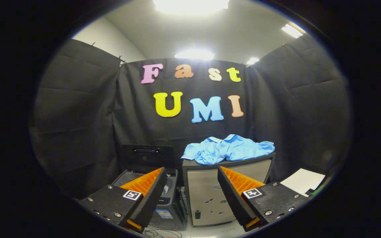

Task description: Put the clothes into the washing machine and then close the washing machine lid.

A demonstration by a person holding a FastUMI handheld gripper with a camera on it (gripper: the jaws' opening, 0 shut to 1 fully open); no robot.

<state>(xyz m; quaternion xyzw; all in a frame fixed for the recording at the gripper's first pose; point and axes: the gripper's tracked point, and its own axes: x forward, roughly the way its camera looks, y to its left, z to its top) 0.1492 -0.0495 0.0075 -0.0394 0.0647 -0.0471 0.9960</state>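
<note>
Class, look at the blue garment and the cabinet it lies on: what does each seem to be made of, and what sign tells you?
Blue garment: soft woven or knit cloth, matte; it folds and drapes over the edge. Cabinet: probably painted metal, pale smooth front with a faint sheen and dark frame; plastic is possible. The gripper is open, short of both.

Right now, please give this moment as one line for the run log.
gripper: open, holding nothing | blue clothes: heaped on the grey cabinet, beyond the fingers | washing machine: lid up, left of cabinet | loading: not begun
</note>
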